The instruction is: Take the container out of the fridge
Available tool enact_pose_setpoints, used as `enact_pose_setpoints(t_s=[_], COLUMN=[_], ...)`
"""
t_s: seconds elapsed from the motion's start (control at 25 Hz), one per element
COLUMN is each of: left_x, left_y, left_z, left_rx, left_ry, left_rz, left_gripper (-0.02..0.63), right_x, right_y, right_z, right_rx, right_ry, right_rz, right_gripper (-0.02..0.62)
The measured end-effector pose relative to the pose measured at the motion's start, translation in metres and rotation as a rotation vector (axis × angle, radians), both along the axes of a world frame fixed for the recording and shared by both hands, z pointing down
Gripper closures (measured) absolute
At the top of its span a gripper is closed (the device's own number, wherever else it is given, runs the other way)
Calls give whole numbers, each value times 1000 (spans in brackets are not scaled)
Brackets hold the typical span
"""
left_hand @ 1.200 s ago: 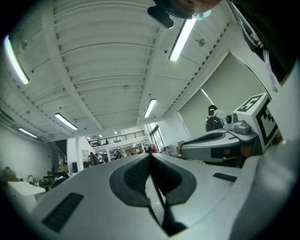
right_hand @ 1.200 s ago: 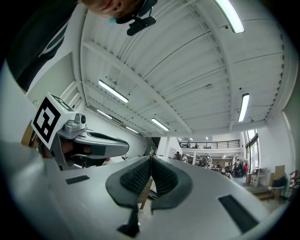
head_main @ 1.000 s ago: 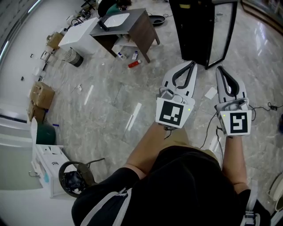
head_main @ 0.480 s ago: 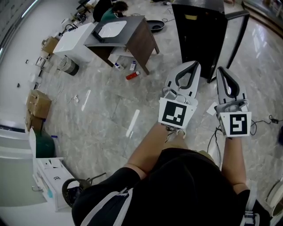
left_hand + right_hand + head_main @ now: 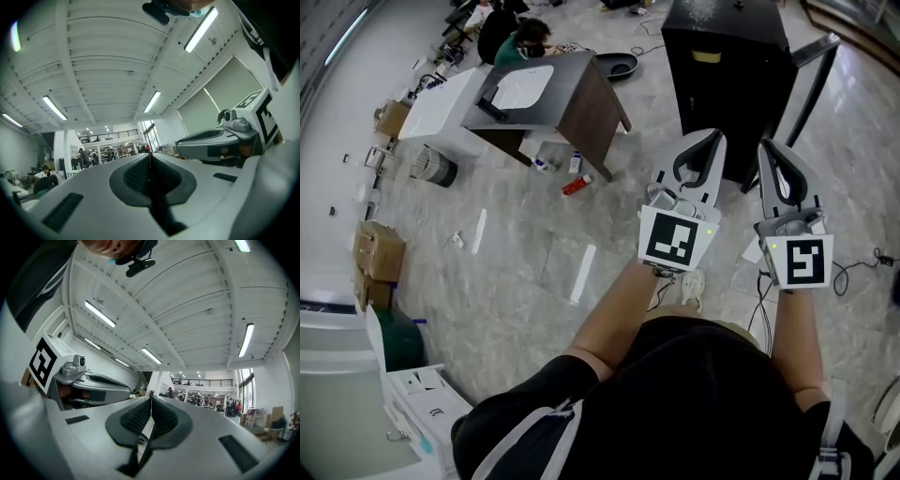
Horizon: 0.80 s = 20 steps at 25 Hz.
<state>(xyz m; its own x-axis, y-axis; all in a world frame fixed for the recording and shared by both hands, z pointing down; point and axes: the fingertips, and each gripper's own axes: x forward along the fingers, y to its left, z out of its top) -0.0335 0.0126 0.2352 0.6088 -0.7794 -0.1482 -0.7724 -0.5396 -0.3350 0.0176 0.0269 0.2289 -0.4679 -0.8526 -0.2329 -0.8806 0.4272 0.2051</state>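
Head view is looking down on a grey marble floor (image 5: 516, 253), with a black fridge (image 5: 727, 75) standing at 12 o'clock, its door (image 5: 811, 80) hanging ajar; the container is not showing from here. The left hand-held gripper (image 5: 711, 136) and right hand-held gripper (image 5: 766, 146) are pointing toward it, jaws pressing together on nothing. A brown counter (image 5: 586, 89) is sitting at 10 o'clock, cardboard boxes (image 5: 380, 253) at 9.

My left gripper (image 5: 710, 136) and right gripper (image 5: 766, 145) are white moulded shells with black ribbed pads (image 5: 140, 176). Each carries a white cube (image 5: 678, 238) printed with black square markers and fitted with a small green light. I wear a black short-sleeved shirt (image 5: 694, 394), and a thin black cable (image 5: 760, 298) hangs below the right gripper.
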Motion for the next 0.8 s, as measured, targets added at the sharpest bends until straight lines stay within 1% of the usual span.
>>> enact_pose_setpoints(t_s=[0.12, 0.28, 0.36, 0.6, 0.8], left_x=[-6, -12, -16, -29, -28], left_y=[-32, -66, -81, -118, -136], left_z=[-1, 0, 2, 9, 14], left_rx=[-1, 2, 0, -11, -29], left_ry=[4, 8, 13, 30, 27], left_rz=[21, 41, 44, 44, 48], left_gripper=[581, 581, 581, 581, 581], right_x=[-8, -16, -20, -30, -34], right_y=[-31, -64, -79, -115, -135], right_z=[1, 0, 3, 16, 21], right_rx=[-5, 5, -4, 1, -9], right_ry=[10, 26, 35, 87, 122], right_rz=[14, 29, 33, 44, 27], right_gripper=[558, 558, 558, 558, 558])
